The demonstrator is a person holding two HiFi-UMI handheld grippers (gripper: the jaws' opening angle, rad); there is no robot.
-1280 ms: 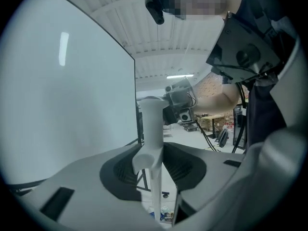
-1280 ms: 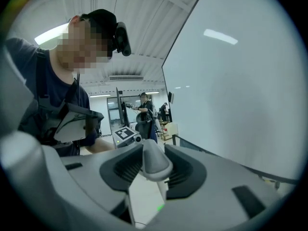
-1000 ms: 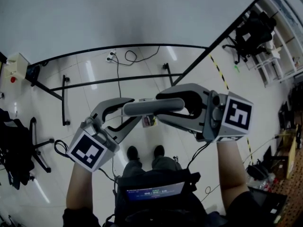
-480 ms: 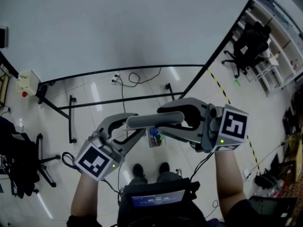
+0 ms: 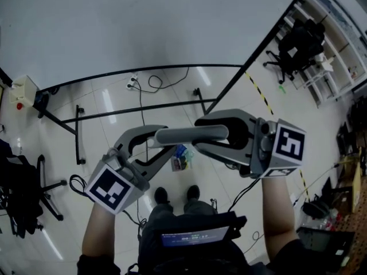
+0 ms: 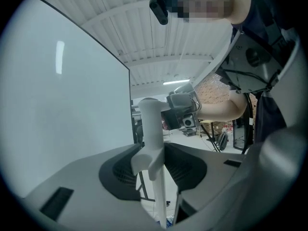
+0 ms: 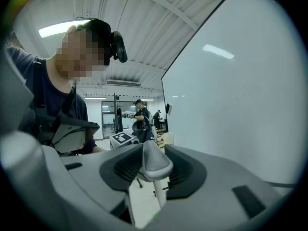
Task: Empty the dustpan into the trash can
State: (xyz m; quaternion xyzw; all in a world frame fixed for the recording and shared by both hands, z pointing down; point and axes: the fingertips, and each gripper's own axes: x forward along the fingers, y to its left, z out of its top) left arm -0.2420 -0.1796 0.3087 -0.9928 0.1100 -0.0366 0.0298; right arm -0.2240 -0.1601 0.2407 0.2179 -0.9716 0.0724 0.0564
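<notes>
Dustpan handle [image 5: 192,134] held level over the glossy tiled floor [image 5: 109,105]. We note the left gripper [image 5: 162,140] and right gripper [image 5: 198,133] both clamped on it, facing each other. Coloured bits [image 5: 180,157] show under it, too small to name. Open floor runs ahead to the black frame legs [image 5: 143,94] and white panel [image 5: 143,22]. Print on the chest screen [image 5: 192,235] is unreadable.

Head view: taken from overhead, facing steeply down onto floor [image 5: 57,125]. Gripper views: mounted close behind own jaws, roughly level, facing one another (opposed ends). Shared across all three: grey handle [image 5: 192,134].
</notes>
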